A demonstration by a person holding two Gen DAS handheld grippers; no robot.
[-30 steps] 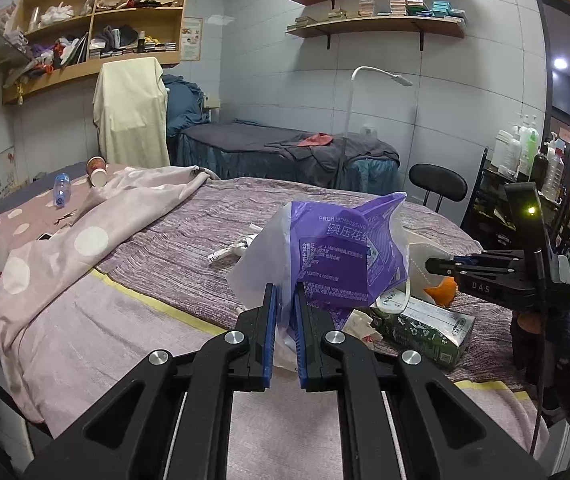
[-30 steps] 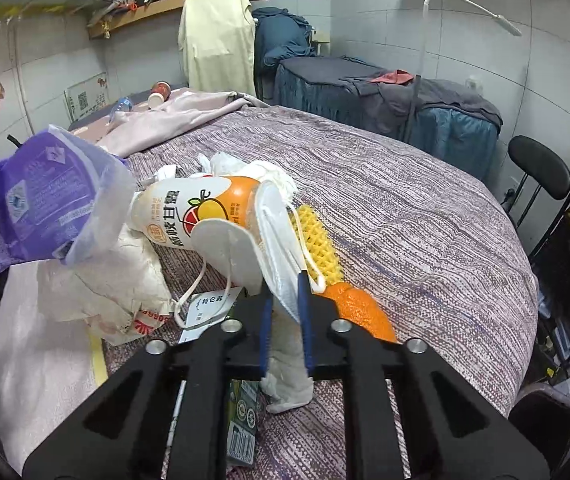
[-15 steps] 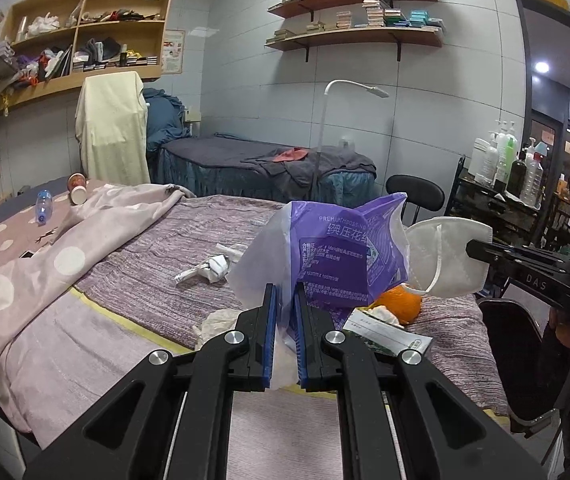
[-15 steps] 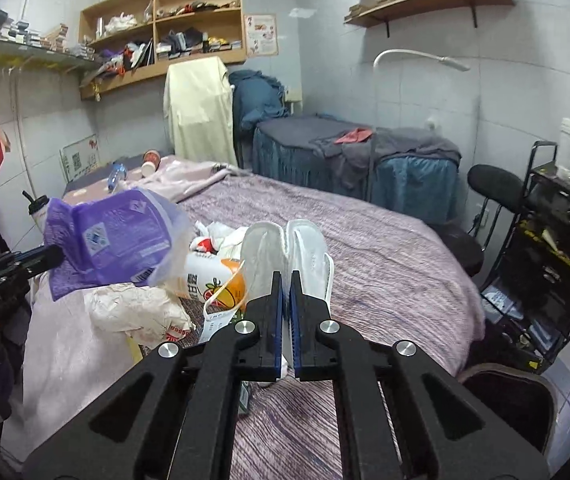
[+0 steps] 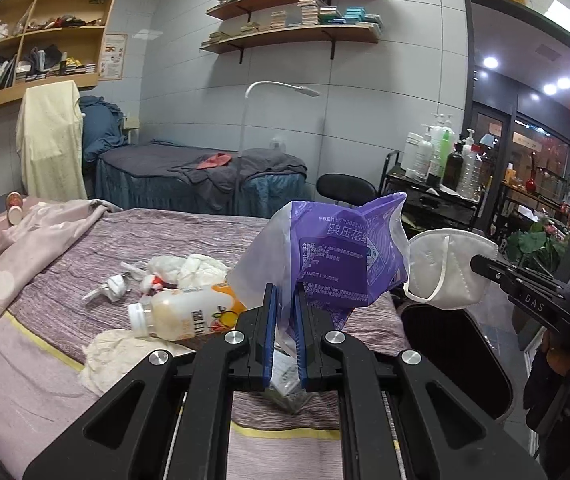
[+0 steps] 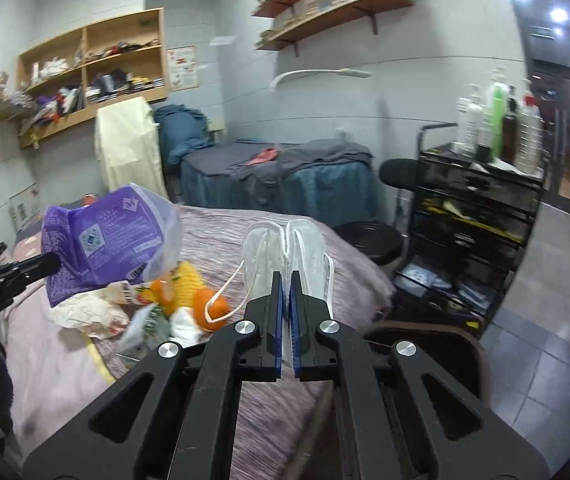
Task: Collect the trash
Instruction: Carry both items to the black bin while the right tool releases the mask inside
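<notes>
- While loose trash lies on the bed (image 5: 65,256) at left (capped juice bottle (image 5: 183,316), crumpled tissues (image 5: 189,266)), both tongs carry a piece each.
- L gripper (image 5: 284,300): jaws nearly closed, pinching the purple plastic bag (image 5: 341,256) by its clear edge, so it hangs above the bed's corner. Print reads "PREMIUM EMBOSSING" plus Chinese characters.
- R gripper (image 6: 286,284): jaws fully closed on the folded white face mask (image 6: 285,248), ear loop dangling; held beyond the bed edge, over the dark bin (image 5: 457,344), prob. for dropping in. Arm marked "DAS".
</notes>
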